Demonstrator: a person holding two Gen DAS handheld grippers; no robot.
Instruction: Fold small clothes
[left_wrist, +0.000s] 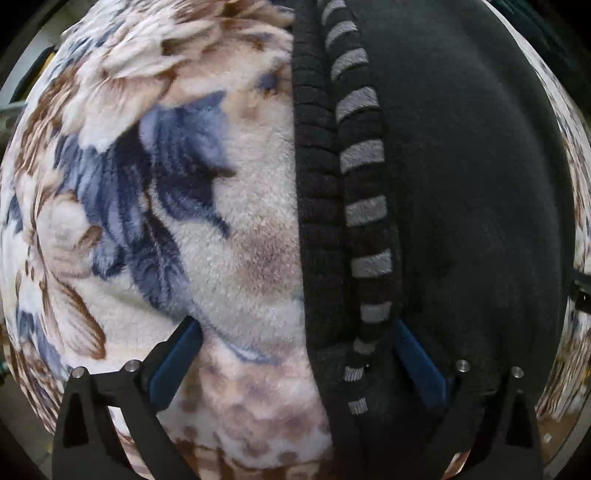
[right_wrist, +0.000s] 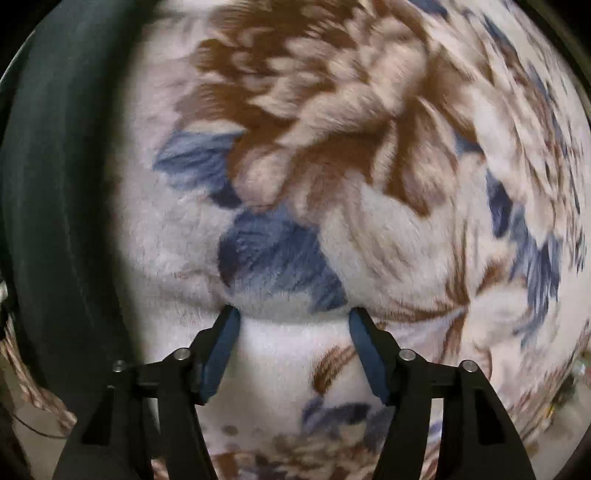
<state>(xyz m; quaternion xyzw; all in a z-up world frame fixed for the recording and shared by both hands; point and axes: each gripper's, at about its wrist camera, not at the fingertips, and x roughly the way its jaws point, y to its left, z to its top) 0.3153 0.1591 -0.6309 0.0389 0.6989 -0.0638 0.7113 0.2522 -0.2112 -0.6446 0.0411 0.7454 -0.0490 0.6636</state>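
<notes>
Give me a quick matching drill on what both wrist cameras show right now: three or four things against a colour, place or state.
Things:
1. dark garment
2. floral fleece blanket
3. left gripper
4. right gripper

Descriptions:
A. open over blanket alone
B. black, with a grey-striped band along its edge
C. open, straddling the garment's edge
D. cream with blue and brown leaf print

Pairs: 1-B, 2-D, 3-C, 4-A
</notes>
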